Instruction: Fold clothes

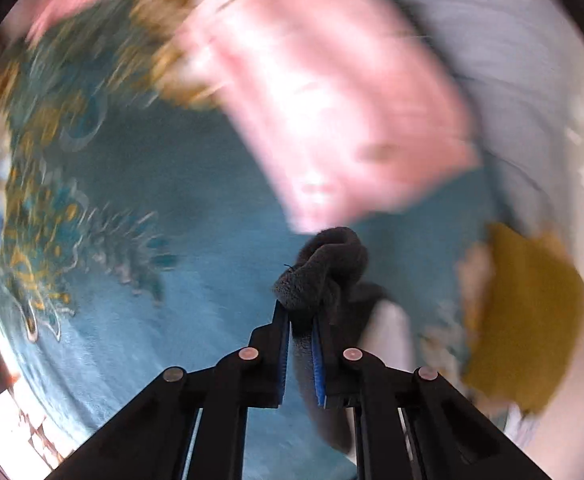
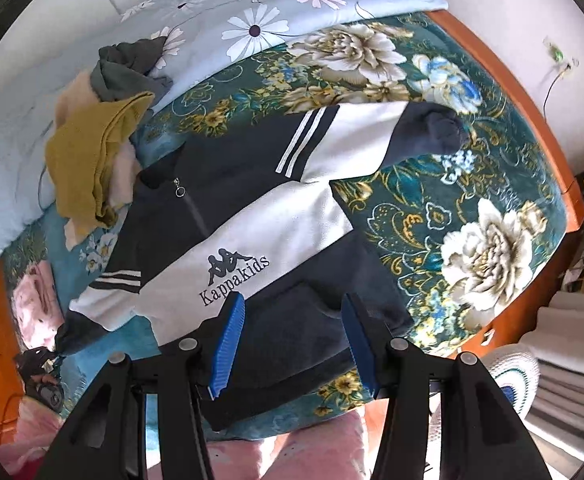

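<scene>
A navy-and-white Kappakids jacket (image 2: 236,216) lies spread face-up across a teal floral bedspread (image 2: 472,208), its collar toward 10 o'clock in the right wrist view and its hem toward 5 o'clock. One sleeve reaches out to 2 o'clock, ending in a dark cuff (image 2: 438,130); the other sleeve runs down to 8 o'clock.

The left gripper (image 1: 301,312) is clamped on the jacket's other dark sleeve cuff (image 1: 320,272), the fleece bunched above its blue pads (image 1: 319,360); that view is badly motion-blurred. The right gripper (image 2: 292,344) hovers over the jacket's navy lower panel with its jaws spread wide, nothing between them.

Crowding the collar end at 10 o'clock is a heap of other laundry: a mustard-yellow garment (image 2: 92,152) on top of a pale cream piece (image 2: 76,96), with a grey-green garment (image 2: 128,68) behind it, the pile touching the jacket's shoulder. A light blue daisy-print quilt (image 2: 252,20) lies along the bed's far edge from 9 to 1 o'clock. A pink cloth (image 2: 36,304) sits at 8 o'clock just beside the held sleeve; in the left wrist view a pink cloth (image 1: 332,100) fills the frame from 12 to 2 o'clock. An orange wooden bed frame (image 2: 532,112) borders the bedspread at 3 o'clock.
</scene>
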Available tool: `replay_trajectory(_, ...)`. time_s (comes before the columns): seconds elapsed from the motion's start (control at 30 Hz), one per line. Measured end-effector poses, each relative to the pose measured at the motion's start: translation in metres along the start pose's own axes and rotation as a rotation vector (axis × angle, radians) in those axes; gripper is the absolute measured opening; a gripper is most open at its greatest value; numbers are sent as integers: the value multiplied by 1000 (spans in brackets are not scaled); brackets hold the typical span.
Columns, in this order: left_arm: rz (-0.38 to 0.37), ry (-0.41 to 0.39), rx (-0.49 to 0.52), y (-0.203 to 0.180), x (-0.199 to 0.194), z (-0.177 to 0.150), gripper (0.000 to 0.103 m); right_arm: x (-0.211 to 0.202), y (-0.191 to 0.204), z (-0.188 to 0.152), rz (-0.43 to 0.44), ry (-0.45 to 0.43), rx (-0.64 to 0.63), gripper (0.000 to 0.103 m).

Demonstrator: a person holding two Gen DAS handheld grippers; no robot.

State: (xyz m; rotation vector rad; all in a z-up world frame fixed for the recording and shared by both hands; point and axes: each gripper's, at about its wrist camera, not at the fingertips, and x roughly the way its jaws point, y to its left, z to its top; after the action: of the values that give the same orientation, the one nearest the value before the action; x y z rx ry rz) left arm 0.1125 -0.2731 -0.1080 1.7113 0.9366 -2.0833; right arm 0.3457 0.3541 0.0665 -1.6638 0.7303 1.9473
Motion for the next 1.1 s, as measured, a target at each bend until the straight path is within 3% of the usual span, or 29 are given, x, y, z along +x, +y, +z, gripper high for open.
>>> replay_trajectory(0.1,-91,-27,131,-49,-35,-29,11,8,-16,4,41,-2,23,51)
replay_trajectory(0.27,-204,-63,429,-169,-84,-74,11,30,-56,12,120,10,70,51)
replay_trajectory(0.43,-229,-80,592,-273,-97,-171,11,55,-112,41,203,18,96,51)
replay_trajectory(0.77,19,-20,740,-399,-10,-382,11,104,-241,111,289,53,120,52)
replay_trajectory(0.93,136,26,893,-439,40,-459,11,125,-282,121,329,75,159,52)
replay_trajectory(1.1,294,92,985,-456,93,-505,15,147,-317,139,360,70,206,52)
